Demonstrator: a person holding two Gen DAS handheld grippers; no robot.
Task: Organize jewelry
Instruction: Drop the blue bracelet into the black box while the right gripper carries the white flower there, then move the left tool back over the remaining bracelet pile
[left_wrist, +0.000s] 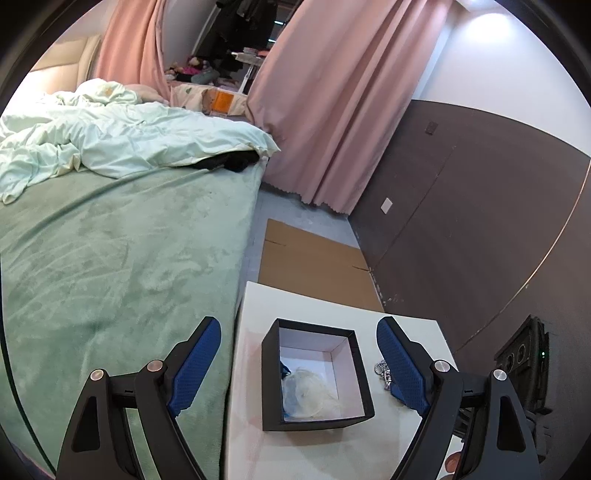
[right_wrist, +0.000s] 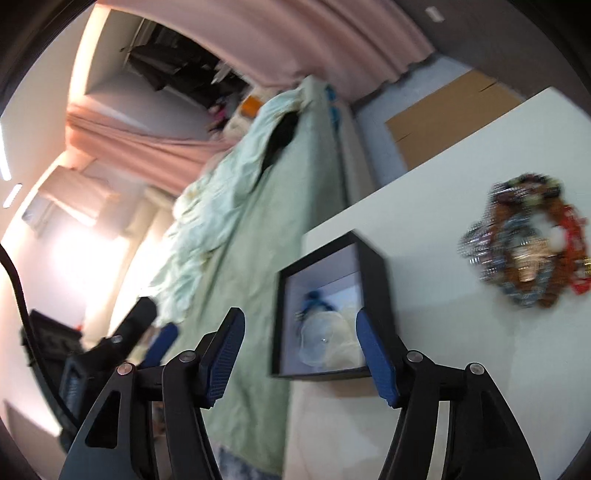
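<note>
Left gripper (left_wrist: 298, 363): jaws wide apart, nothing pressed between them, pointing downward over the black box (left_wrist: 316, 376). The box stands open-topped on the white worktop (left_wrist: 255, 314), near its edge beside the bed (left_wrist: 122, 258). Contents: pale, translucent items and something blue, not identifiable. Just right of the box, a silvery chain piece (left_wrist: 383, 373) lies on the worktop, partly hidden behind the right-hand finger (left_wrist: 402, 365).

Right gripper (right_wrist: 300, 350): jaws parted, empty, aimed at the same box from a rolled angle; this view is blurred. Well apart from the box, a heap of mixed jewelry (right_wrist: 524, 243) rests on open worktop, details smeared. Bare surface lies between heap and box. Beyond the worktop's far edge: flattened cardboard (left_wrist: 314, 258) on the floor, then pink curtains (left_wrist: 332, 92).
</note>
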